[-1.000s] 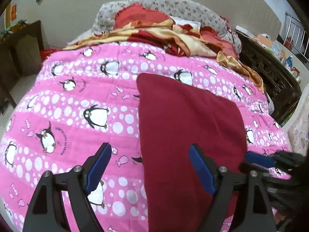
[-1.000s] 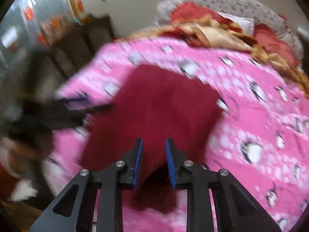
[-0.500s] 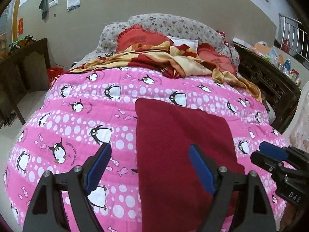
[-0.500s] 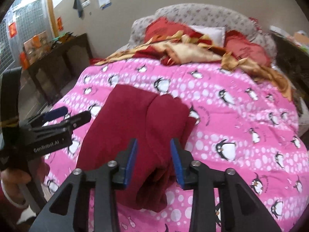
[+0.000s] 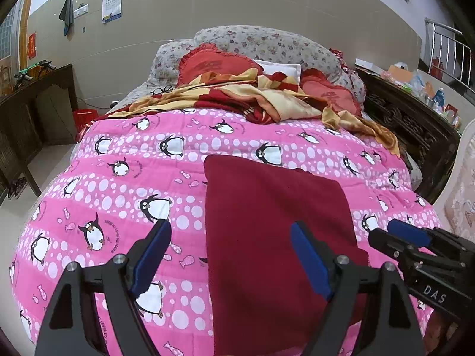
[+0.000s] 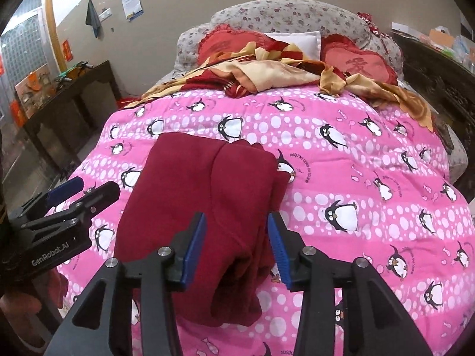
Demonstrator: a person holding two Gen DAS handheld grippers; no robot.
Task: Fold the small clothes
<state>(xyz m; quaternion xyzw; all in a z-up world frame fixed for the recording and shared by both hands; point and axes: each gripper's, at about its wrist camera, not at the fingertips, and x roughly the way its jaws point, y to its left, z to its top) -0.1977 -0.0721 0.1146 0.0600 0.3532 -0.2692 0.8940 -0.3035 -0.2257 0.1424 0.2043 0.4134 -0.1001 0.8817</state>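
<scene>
A dark red garment (image 5: pixel 273 225) lies folded flat on the pink penguin quilt (image 5: pixel 124 184); it also shows in the right wrist view (image 6: pixel 202 201), with a folded layer bunched along its right side. My left gripper (image 5: pixel 230 255) is open, above the garment's near left edge, holding nothing. My right gripper (image 6: pixel 236 249) is open, above the garment's near right part, holding nothing. Each gripper shows in the other's view: the right one (image 5: pixel 394 237) at the garment's right edge, the left one (image 6: pixel 83 190) at its left edge.
A crumpled red and gold blanket (image 5: pixel 252 95) and red heart pillows (image 5: pixel 213 65) lie at the head of the bed. A dark wooden table (image 5: pixel 32 109) stands left of the bed and a carved dark cabinet (image 5: pixel 415 130) stands right of it.
My right gripper has opened and let go of the garment, which now lies on the quilt. Both grippers have pulled back and risen from the garment.
</scene>
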